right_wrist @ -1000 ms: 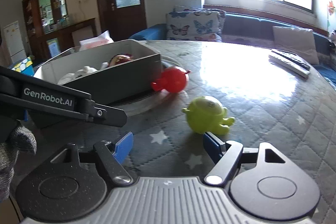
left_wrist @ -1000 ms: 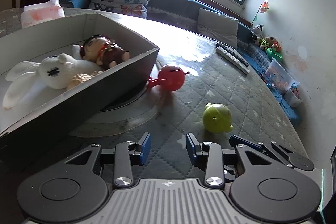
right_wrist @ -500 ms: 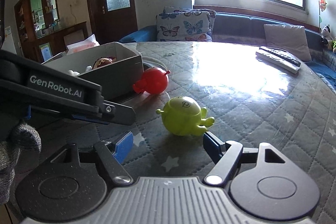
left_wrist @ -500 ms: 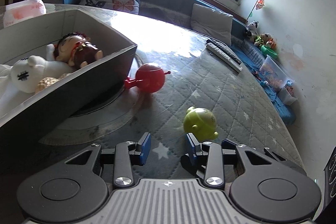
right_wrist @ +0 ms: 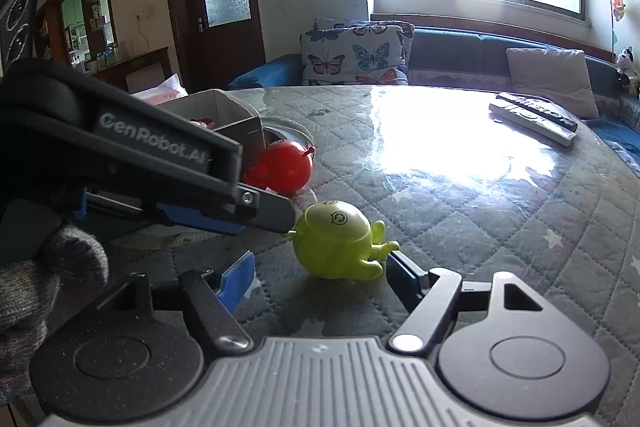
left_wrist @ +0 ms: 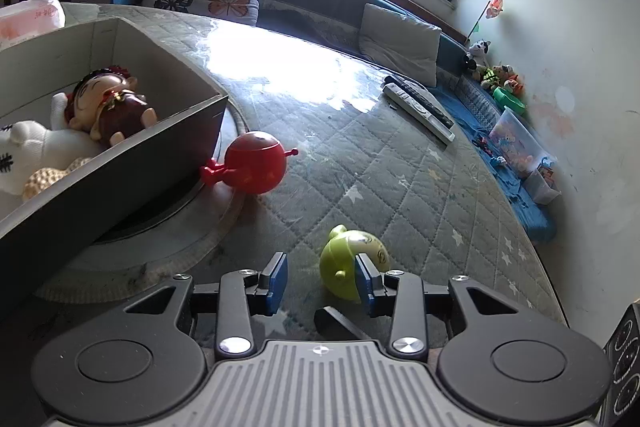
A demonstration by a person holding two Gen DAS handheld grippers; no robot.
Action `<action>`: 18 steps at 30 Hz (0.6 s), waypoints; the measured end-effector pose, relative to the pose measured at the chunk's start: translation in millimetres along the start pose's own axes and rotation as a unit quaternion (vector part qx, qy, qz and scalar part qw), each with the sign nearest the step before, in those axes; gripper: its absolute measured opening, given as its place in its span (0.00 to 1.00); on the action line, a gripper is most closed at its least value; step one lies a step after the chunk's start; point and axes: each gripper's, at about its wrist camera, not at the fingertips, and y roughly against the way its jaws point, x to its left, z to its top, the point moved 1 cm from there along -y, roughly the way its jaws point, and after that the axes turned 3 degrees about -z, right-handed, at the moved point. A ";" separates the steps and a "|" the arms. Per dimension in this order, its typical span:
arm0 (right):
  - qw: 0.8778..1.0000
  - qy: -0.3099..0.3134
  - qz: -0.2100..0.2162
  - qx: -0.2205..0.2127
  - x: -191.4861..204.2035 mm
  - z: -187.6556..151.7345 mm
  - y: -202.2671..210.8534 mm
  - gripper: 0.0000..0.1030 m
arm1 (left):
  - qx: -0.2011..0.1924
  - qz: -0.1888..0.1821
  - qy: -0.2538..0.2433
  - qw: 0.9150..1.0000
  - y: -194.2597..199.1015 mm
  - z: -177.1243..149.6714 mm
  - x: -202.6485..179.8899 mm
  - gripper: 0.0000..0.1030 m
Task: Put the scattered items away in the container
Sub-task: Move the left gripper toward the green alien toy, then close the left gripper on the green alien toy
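A green round toy [left_wrist: 352, 263] [right_wrist: 336, 239] lies on the quilted table. My left gripper [left_wrist: 322, 275] is open, with the green toy partly between its fingertips, against the right one. My right gripper [right_wrist: 320, 275] is open wide, just short of the same toy. The left gripper's body [right_wrist: 160, 163] crosses the right wrist view and touches the toy's left side. A red round toy [left_wrist: 254, 163] [right_wrist: 286, 167] lies beside the grey box [left_wrist: 168, 115] [right_wrist: 236, 115]. The box holds a doll [left_wrist: 112, 107] and a white plush [left_wrist: 28, 151].
Two remote controls [left_wrist: 420, 107] [right_wrist: 532, 117] lie at the table's far right. A tissue pack [left_wrist: 30, 13] sits behind the box. The box stands on a round glass turntable [left_wrist: 160, 243]. A sofa with cushions [right_wrist: 356, 55] runs behind the table.
Both grippers have moved forward onto the green toy. It now sits at the left gripper's fingertips and close in front of the right one. The left jaws have opened wider.
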 end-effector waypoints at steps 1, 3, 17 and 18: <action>1.000 -0.001 0.001 0.000 -0.6 0.7 -0.9 0.72 | 0.001 0.000 0.001 1.000 -1.8 1.3 0.0 0.38; 1.000 -0.001 0.004 0.000 -1.9 2.0 -2.4 0.72 | 0.003 0.000 0.007 1.000 -4.6 3.0 0.6 0.38; 1.000 -0.010 0.015 0.006 -10.5 4.6 -13.3 0.65 | 0.010 -0.022 0.037 0.999 -13.7 9.4 3.7 0.38; 1.000 -0.012 0.016 0.005 -12.0 4.4 -13.0 0.65 | 0.010 -0.025 0.036 0.999 -13.8 10.1 3.0 0.38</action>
